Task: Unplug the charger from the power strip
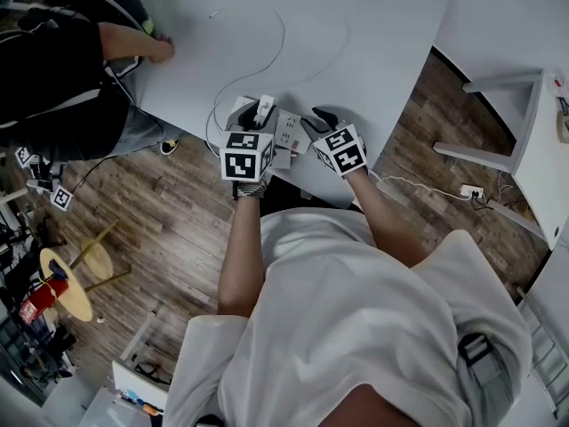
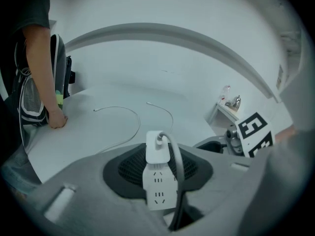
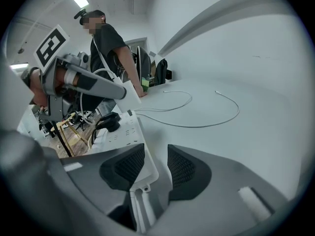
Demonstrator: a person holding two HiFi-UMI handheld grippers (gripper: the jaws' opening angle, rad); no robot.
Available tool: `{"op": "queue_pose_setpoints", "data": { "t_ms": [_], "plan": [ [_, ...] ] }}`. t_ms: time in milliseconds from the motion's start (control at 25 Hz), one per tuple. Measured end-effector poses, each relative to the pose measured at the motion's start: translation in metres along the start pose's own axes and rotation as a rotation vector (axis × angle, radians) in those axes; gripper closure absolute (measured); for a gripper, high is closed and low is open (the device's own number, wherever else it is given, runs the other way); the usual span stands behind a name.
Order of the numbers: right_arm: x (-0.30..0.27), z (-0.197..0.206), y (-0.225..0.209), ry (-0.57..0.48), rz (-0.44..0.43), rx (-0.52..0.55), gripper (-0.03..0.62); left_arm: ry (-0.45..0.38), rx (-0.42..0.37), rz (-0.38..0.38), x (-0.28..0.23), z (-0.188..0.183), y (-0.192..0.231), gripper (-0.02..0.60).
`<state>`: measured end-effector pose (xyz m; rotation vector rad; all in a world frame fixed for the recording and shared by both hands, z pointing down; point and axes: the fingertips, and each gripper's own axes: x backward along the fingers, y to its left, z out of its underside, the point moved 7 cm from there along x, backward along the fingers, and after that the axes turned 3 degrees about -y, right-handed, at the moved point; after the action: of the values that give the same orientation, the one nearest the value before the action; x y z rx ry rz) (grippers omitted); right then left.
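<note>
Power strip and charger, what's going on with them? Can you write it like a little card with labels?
charger: white, a cord plugged into its top, held between the jaws of the left gripper
power strip: white, lying near the edge of the table, with a black plug in it
right gripper: jaws apart at the strip's end, a gap showing beside one pad
charger fully out: cannot tell
also on the table: a loose white cable and another person's hand
</note>
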<state>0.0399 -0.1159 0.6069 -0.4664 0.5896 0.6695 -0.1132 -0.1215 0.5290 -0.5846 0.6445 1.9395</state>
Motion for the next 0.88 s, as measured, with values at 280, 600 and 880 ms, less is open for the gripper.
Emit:
{"op": "queue_pose_setpoints", "data": {
  "t_ms": [280, 600, 880],
  "plan": [
    [0.000, 0.000, 0.000, 0.011, 0.002, -0.007, 0.435, -0.037, 0.101, 0.079, -0.008, -0.005, 0.005, 0.442],
    [0.000, -0.002, -0.001, 0.015, 0.005, -0.047, 0.430, 0.064, 0.147, 0.172, -0.036, -0.002, 0.019, 0.442],
    [0.002, -0.002, -0.003, 0.030, -0.008, -0.081, 0.430, 0.165, 0.077, 0.185, -0.053, 0.004, 0.018, 0.435]
  ]
}}
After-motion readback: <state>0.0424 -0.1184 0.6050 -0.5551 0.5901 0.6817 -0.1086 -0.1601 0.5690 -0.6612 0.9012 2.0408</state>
